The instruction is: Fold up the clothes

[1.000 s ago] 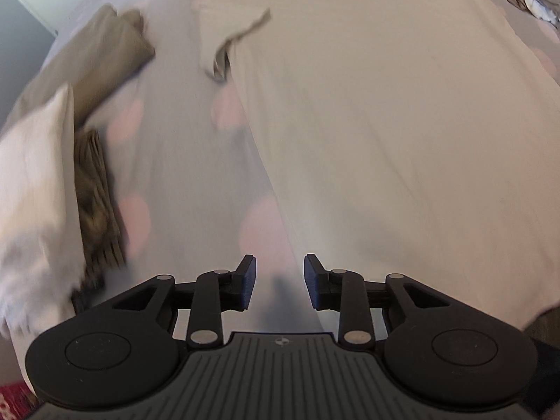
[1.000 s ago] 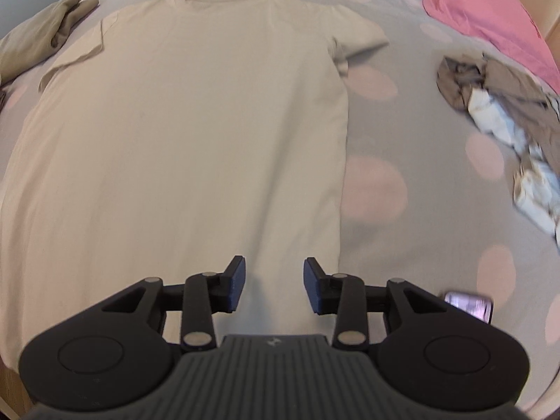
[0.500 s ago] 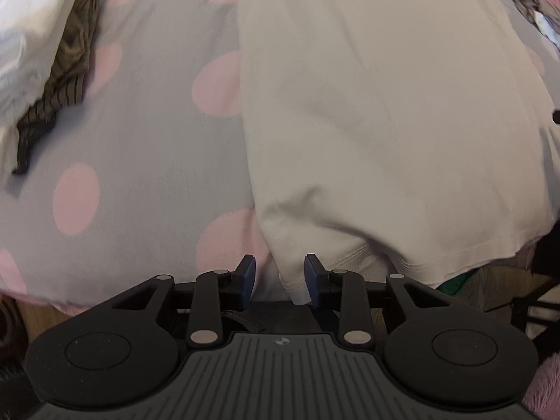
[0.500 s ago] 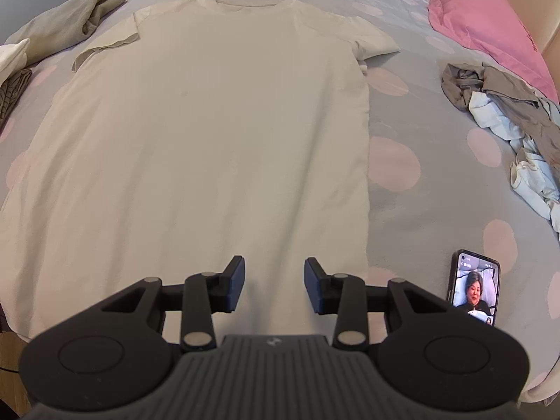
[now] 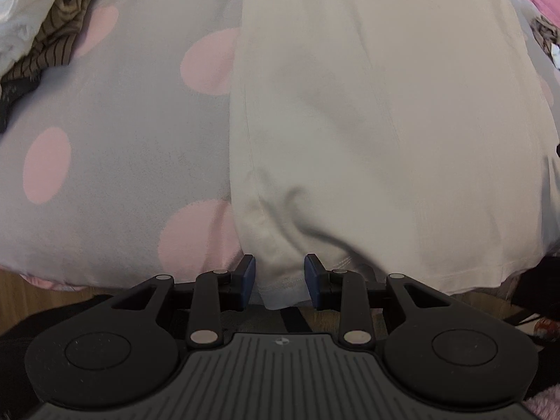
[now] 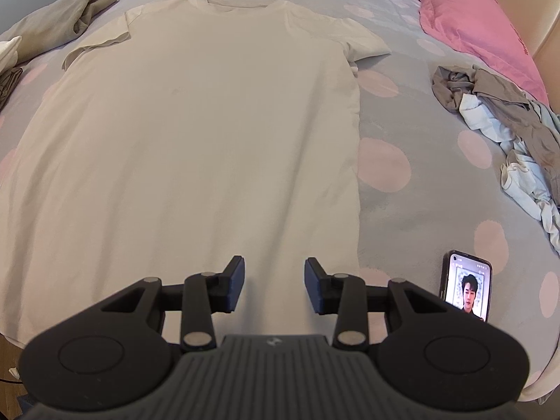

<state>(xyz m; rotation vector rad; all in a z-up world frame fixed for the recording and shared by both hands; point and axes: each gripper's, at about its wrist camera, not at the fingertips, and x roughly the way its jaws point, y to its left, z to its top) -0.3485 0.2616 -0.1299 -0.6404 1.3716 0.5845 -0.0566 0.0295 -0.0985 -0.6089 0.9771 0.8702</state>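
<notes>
Beige t-shirt (image 6: 196, 133) flat on bed (image 6: 413, 210) | left tool (image 5: 279, 276) apart astride shirt's hem corner; right tool (image 6: 273, 280) apart, empty above hem | pinch both corners evenly

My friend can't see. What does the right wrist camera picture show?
A beige T-shirt lies flat on a grey, pink-dotted bed, with the open right gripper over its hem. A phone and crumpled clothes lie to the right.
</notes>
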